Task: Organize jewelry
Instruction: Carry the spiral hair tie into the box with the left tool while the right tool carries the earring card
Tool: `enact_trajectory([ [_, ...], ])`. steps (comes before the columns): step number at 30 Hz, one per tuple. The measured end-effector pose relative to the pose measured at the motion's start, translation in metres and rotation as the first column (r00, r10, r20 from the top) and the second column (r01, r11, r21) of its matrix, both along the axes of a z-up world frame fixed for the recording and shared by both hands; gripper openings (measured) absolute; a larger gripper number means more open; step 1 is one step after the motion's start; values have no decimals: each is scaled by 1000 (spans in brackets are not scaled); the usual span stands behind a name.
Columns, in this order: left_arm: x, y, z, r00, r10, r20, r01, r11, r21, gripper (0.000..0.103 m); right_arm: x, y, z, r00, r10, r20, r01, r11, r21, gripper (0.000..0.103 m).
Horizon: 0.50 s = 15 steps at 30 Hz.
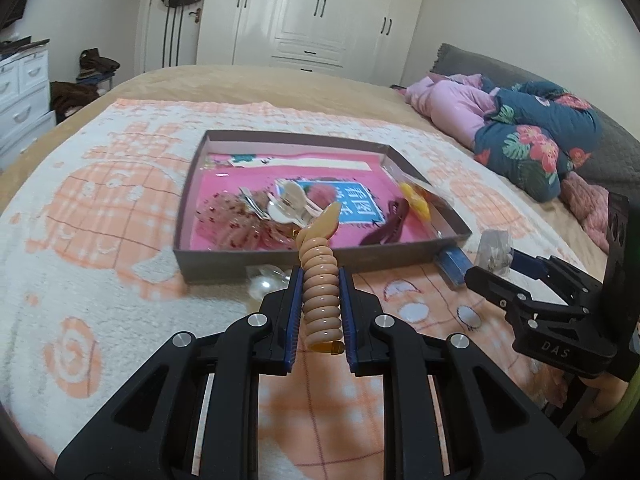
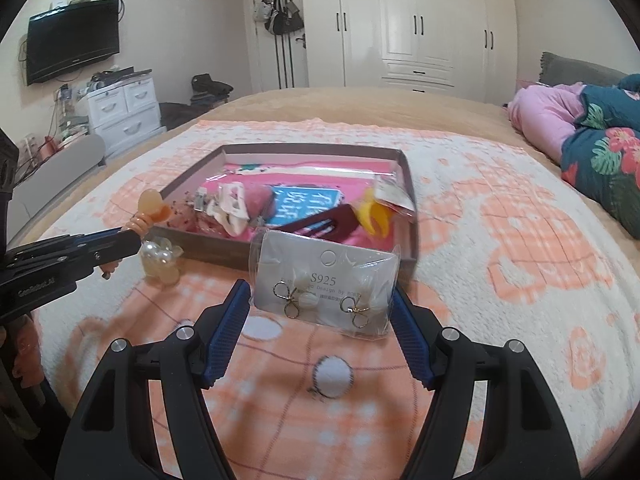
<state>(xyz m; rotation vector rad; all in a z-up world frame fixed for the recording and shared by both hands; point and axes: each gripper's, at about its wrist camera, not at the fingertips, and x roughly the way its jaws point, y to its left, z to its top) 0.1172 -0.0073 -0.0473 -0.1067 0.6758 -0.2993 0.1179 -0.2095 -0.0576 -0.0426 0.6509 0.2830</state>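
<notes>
My left gripper (image 1: 321,276) is shut on a peach spiral hair tie (image 1: 320,304) that sticks up between its blue pads, just in front of the brown box (image 1: 280,259). The box has a pink lining and holds hair clips, among them a yellow one (image 1: 418,200) and a maroon one (image 1: 386,222). My right gripper (image 2: 320,296) grips a clear packet with an S925 earring card (image 2: 324,288) by its two side edges, held above the towel near the box's front wall (image 2: 216,250). The left gripper (image 2: 132,236) enters the right wrist view from the left.
A small bag of pearl pieces (image 2: 160,260) lies on the orange-and-white towel (image 2: 500,240) by the box's front left corner. Bundled clothes (image 1: 520,136) lie at the right of the bed. White drawers (image 2: 124,112) and a wardrobe (image 2: 420,24) stand beyond.
</notes>
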Motion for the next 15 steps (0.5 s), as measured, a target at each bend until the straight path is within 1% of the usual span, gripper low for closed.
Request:
enact_trajectory([
  [5,6,12,4,999,32,5,-32,999,-11,11,6,10,3,1000,29,3,-29,1000,2,67],
  [15,19,28,10,996,90,12,-90,995,-30,11,23,12,11,999,31,22,-31,999,11,67],
])
